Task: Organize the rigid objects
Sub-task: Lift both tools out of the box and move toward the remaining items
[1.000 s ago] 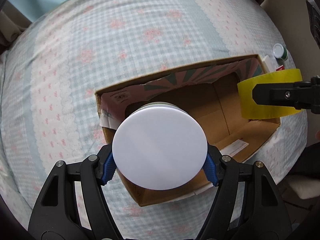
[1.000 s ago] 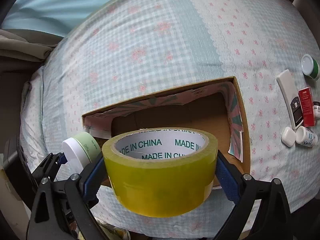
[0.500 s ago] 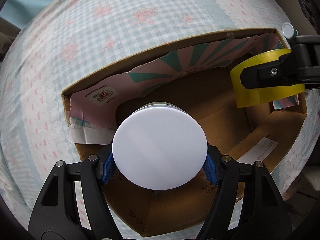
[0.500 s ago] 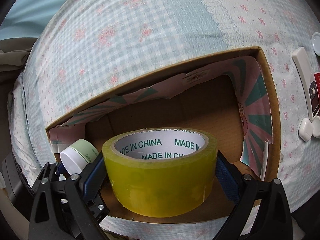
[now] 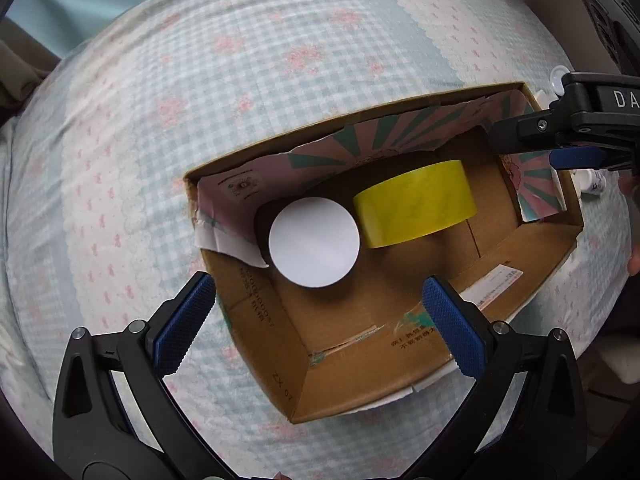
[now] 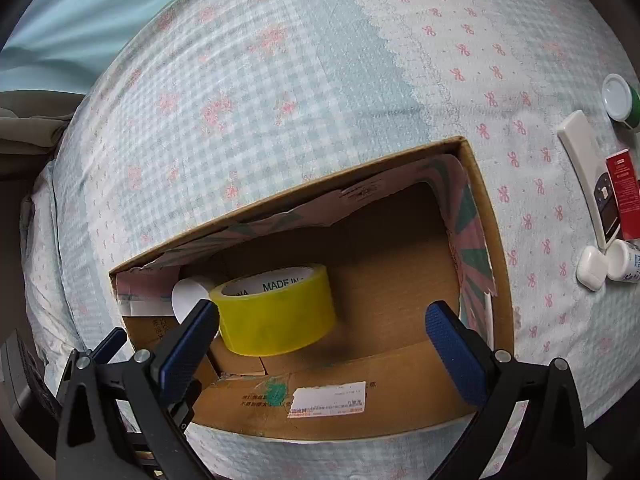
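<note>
Two items sat in the cardboard box (image 5: 304,364): white-lidded jar (image 5: 314,242) at 9 o'clock of the yellow tape roll (image 5: 416,204), touching it, likely packed tight to save room. Left gripper (image 5: 320,316) and right gripper (image 6: 320,332) were both opening with nothing between their jaws, hovering over the box.

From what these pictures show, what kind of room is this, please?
Probably a bedroom: the cardboard box sits on a bed under a checked floral bedsheet, with a remote control and small toiletry jars beside it.

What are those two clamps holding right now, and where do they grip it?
Nothing. The left gripper and right gripper are opening with nothing between them; the white-lidded jar and yellow tape roll lie in the cardboard box.
</note>
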A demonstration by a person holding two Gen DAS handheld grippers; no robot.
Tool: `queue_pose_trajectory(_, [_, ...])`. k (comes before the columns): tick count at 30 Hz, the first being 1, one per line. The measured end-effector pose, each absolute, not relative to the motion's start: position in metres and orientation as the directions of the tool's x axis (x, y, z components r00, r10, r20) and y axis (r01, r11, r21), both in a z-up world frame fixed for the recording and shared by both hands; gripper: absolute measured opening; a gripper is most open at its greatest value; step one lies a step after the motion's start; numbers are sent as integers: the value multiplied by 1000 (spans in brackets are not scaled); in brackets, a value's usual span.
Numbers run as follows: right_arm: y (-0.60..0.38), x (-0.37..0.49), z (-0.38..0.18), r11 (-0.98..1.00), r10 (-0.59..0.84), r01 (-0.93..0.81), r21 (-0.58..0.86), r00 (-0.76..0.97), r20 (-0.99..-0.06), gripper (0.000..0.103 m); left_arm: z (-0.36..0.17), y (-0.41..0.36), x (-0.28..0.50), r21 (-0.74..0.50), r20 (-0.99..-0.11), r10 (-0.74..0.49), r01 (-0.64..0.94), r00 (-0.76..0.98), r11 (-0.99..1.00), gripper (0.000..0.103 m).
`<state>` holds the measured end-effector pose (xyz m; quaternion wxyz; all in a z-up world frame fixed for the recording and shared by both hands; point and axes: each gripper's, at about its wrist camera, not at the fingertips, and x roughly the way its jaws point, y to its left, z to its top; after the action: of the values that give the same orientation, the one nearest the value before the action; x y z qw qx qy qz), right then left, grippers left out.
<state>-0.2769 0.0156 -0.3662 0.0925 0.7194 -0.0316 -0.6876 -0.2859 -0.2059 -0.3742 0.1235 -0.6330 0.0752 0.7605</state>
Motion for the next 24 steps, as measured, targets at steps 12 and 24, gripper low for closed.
queue_pose_trajectory(12, [2, -238, -325, -971, -129, 207, 123, -13, -992, 103, -309, -223, -255, -48, -966, 90, -174, -242, -984, 103])
queue_pose_trajectory(24, [43, -192, -237, -935, -152, 346, 83, -179, -972, 103, -212, -195, -210, -2, -918, 50, -121, -394, -993, 103])
